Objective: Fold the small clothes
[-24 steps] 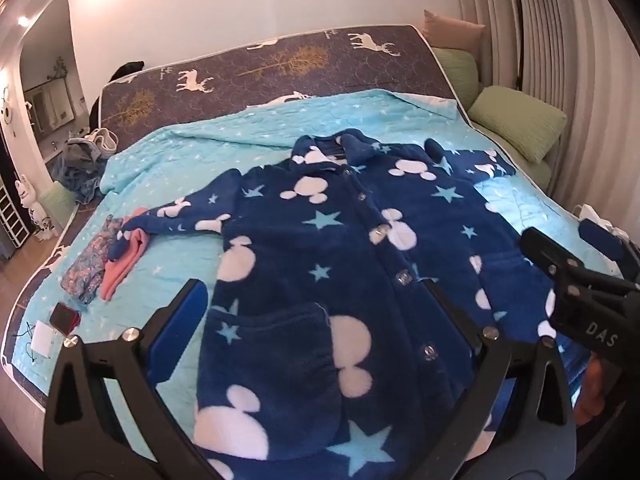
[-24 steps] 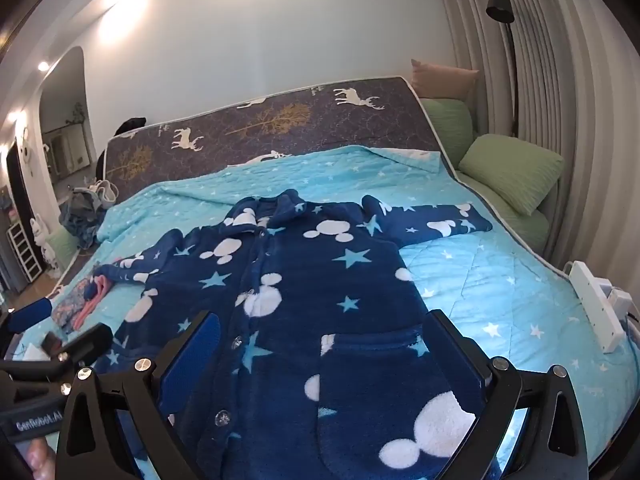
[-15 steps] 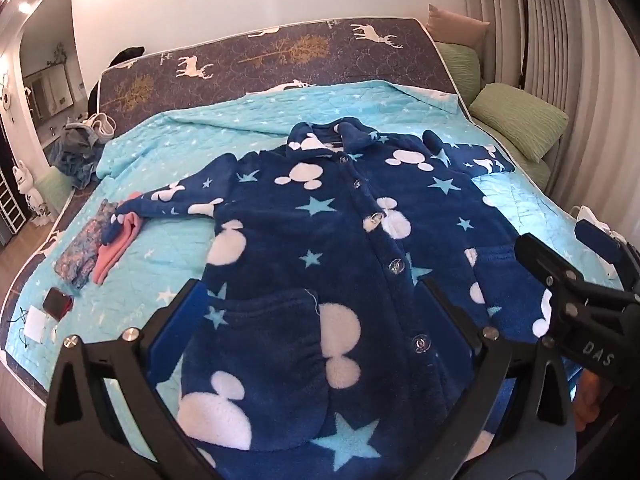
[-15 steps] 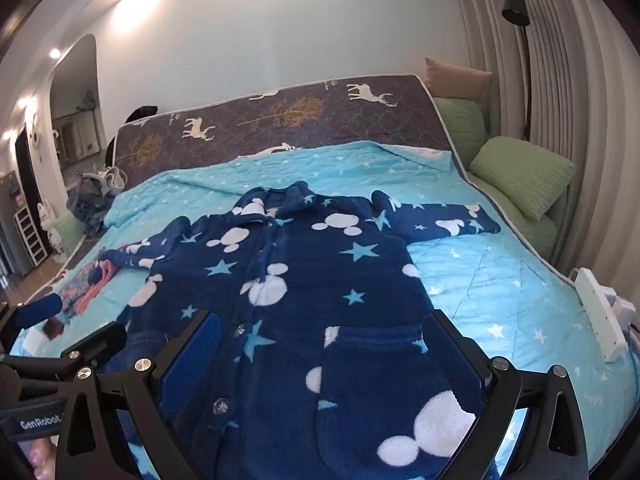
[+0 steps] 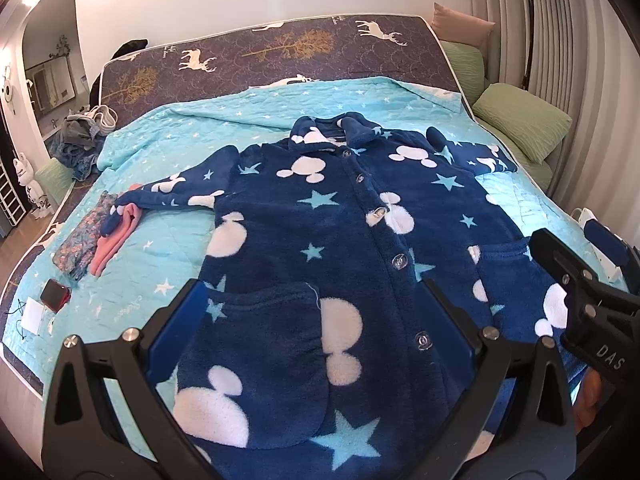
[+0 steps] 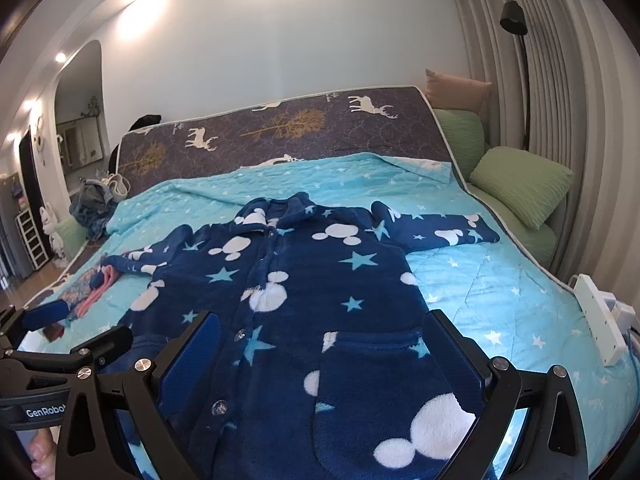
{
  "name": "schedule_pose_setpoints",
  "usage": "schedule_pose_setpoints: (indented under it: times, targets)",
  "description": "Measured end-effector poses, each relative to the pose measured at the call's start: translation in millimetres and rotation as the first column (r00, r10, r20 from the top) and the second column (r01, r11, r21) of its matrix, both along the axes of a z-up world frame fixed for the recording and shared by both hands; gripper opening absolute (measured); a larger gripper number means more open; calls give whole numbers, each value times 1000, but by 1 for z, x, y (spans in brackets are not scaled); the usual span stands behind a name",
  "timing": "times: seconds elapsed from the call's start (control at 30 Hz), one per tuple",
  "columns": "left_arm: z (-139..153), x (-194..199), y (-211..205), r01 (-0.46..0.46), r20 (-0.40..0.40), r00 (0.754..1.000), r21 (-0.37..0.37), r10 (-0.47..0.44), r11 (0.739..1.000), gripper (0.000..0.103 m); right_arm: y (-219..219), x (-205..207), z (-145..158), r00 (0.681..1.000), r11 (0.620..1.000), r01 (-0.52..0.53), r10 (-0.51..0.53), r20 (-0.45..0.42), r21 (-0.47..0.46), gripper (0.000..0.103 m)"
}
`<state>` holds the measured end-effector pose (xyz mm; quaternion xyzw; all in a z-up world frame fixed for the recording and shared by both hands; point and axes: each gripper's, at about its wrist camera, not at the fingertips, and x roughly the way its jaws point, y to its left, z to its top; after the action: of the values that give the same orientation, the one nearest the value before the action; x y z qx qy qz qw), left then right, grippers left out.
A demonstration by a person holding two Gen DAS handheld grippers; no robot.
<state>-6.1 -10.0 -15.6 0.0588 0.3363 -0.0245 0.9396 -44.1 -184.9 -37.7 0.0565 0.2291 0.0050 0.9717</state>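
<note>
- Right in front of us, our left gripper (image 5: 316, 320) hangs over the bottom of the fuzzy blue coat (image 5: 340, 248). Its jaws are wide open and hold nothing.
- Our right gripper (image 6: 324, 356) hangs over the bottom of the coat too, on the other side. Its jaws are also wide open and hold nothing.
- Each gripper shows up at the edge of the other one's view.
- We see the coat lying flat on the light blue blanket (image 5: 168, 264), front side up. It is dark blue with white mouse heads and light blue stars. It is buttoned down the middle, and it has a pocket on each side near the bottom.
- Both sleeves are spread out to the sides. The end of one sleeve lies on a pink cloth (image 5: 116, 240).
- Just beside the pink cloth is a flowery cloth (image 5: 78, 248). Near these, at the blanket's edge, is a red phone (image 5: 55, 295).
- On the other side of the bed, we see a white power strip (image 6: 600, 320) at the edge.
- Past the coat, the bed cover (image 6: 280, 128) is dark with deer and trees on it.
- Far off, green pillows (image 6: 524, 184) sit by the curtain, and a heap of clothes (image 6: 94, 204) sits at the far corner.
</note>
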Motion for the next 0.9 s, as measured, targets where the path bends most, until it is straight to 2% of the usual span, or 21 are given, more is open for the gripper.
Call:
schedule_pose_setpoints:
  times: [0.2, 0.37, 0.9]
  targets:
    - [-4, 0, -1, 10, -10, 1000, 5, -10, 1000, 102, 0, 1, 0, 1000, 1000, 21, -21, -6, -12, 103]
    - [-5, 1, 1, 4, -12, 1000, 2, -4, 1000, 102, 1, 2, -3, 1000, 1000, 1, -1, -27, 7, 103]
    - [-8, 2, 6, 2, -27, 1000, -6, -3, 1000, 102, 10, 2, -7, 998, 999, -23, 22, -54, -26, 103]
